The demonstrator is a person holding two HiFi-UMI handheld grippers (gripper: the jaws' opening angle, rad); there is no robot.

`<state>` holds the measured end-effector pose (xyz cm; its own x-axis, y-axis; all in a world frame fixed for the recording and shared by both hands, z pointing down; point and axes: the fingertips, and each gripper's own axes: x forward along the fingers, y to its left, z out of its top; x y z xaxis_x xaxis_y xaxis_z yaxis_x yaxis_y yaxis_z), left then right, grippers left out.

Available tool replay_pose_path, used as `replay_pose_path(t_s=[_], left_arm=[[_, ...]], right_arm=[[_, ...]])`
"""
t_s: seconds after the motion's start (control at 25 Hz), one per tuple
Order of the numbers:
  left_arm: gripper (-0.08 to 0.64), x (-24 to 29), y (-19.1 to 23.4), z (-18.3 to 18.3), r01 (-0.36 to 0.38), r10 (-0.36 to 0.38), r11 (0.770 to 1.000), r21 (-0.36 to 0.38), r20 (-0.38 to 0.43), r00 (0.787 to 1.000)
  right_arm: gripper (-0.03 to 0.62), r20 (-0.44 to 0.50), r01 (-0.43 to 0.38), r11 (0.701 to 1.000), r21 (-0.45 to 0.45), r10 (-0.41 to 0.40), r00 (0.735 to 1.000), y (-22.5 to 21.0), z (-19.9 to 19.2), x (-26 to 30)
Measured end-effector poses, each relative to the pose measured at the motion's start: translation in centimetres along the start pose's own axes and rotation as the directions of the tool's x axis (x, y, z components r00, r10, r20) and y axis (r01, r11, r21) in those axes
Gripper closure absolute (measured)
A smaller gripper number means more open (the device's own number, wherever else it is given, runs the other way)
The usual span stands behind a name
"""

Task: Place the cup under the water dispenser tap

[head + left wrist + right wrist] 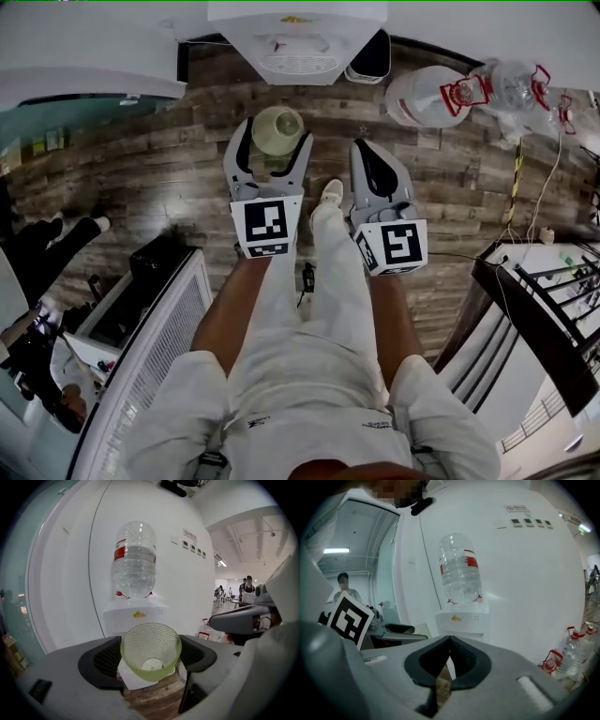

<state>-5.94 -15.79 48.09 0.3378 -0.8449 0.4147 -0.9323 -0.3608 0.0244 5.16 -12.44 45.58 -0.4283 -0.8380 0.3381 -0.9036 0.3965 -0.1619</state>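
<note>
A pale green dimpled glass cup sits clamped between the black pads of my left gripper, its mouth facing the camera. From the head view the cup hangs in the left gripper just short of the white water dispenser. In the left gripper view the dispenser with its upturned water bottle stands straight ahead. My right gripper is beside the left one, jaws closed with nothing between them. The tap itself is hidden.
Large clear water bottles with red handles lie on the wood floor right of the dispenser. A dark bin stands beside the dispenser. A white radiator-like unit is at my left, a railing at my right.
</note>
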Motion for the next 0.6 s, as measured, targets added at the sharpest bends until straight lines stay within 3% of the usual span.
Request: replay_pose_path(t_s=[0.6], left_arm=[[0.192, 9.4, 2.3, -7.4, -0.018, 0.018, 1.0, -0.014, 0.006, 1.0]], right_arm=[[0.594, -0.01, 0.009, 1.0, -0.011, -0.009, 1.0, -3.6, -5.4, 5.6]])
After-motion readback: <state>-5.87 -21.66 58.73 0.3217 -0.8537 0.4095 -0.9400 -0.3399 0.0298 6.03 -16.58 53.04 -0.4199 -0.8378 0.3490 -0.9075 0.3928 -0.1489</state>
